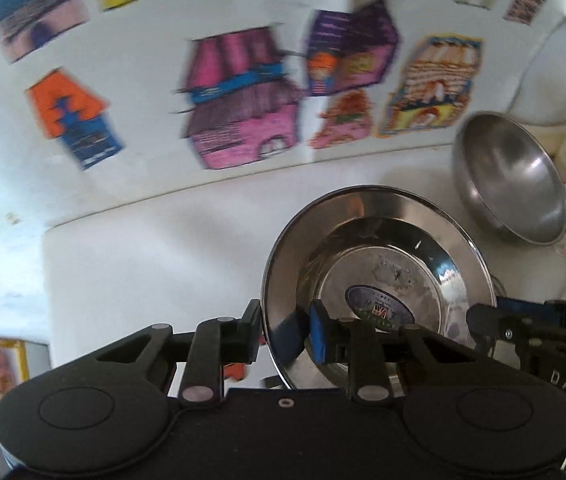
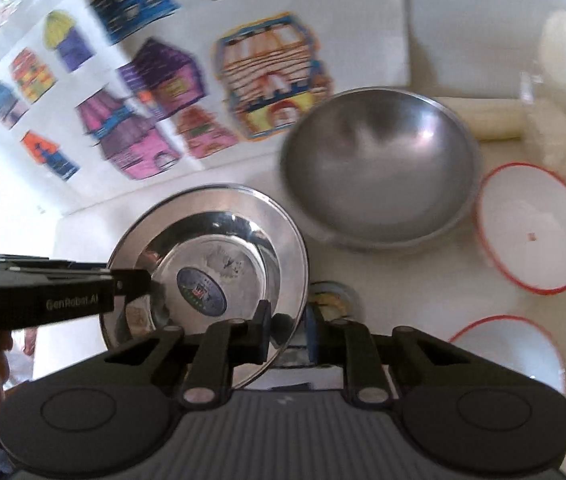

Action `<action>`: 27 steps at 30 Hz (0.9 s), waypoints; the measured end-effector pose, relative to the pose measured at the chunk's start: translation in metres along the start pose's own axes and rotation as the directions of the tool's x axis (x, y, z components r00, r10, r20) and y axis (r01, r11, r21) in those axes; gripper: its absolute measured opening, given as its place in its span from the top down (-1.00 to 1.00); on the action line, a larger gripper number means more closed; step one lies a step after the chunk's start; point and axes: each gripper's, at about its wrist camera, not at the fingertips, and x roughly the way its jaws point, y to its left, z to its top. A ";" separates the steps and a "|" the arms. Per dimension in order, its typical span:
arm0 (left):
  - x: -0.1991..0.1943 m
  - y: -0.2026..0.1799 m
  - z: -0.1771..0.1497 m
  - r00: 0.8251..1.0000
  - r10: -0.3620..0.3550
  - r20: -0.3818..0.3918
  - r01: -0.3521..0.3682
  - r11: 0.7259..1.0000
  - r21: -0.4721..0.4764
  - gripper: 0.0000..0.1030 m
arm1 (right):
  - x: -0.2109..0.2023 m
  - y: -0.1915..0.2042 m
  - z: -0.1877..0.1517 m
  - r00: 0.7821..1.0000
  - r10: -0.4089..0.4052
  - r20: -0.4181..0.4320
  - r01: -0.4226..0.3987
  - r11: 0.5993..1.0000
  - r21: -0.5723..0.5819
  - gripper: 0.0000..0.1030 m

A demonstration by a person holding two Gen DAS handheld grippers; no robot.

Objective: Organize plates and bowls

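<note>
White counter (image 2: 395,280) running back to a wall papered with coloured house drawings (image 1: 243,96) — pink, purple, orange, blue, all blurred.

Dull steel mixing bowl (image 2: 379,168) sits at the back right, tipped a little toward the wall; largest vessel in sight.

Shiny steel plate (image 2: 207,264), deep-welled, front and centre. An oval sticker (image 2: 202,292) lies in its well, dark blue rim with a small flag-like mark; the lettering is too small to read.

Two white bowls with red rims to the right: one (image 2: 533,228) just beside the mixing bowl, the other (image 2: 511,354) nearer, partly behind the right tool. Pale wrapped bundles are stacked in the far right corner.

Left gripper (image 1: 283,332) — jaws clamped on the plate's left rim, one finger outside, the blue-padded one inside the well. Side of its body reads "GenRobot.AI" in the right wrist view.

Right gripper (image 2: 289,330) — jaws clamped on the plate's opposite rim, the edge passing between the pads. "DAS" shows on its housing in the left wrist view.

Open counter lies left of the plate, ending at a straight edge. On the right the plate's rim nearly meets the mixing bowl; a small round item on the counter peeks out just past the right jaws.
</note>
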 end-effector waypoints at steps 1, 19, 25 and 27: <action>-0.002 0.006 -0.001 1.000 0.003 0.002 -0.003 1.000 -0.009 0.50 | 0.000 0.005 -0.002 1.000 0.009 -0.003 -0.009 1.000 -0.008 0.61; -0.060 -0.003 -0.029 0.994 -0.075 0.080 0.075 0.997 0.005 0.50 | -0.062 0.021 -0.029 0.997 0.018 0.072 -0.013 0.998 -0.067 0.62; -0.071 -0.026 -0.041 0.988 -0.126 0.094 0.124 0.992 0.026 0.50 | -0.089 0.004 -0.046 0.995 -0.008 0.101 0.010 1.000 -0.026 0.62; -0.075 -0.034 -0.045 0.986 -0.133 0.100 0.130 0.991 0.034 0.50 | -0.095 -0.001 -0.052 0.994 -0.014 0.105 0.016 1.000 -0.021 0.62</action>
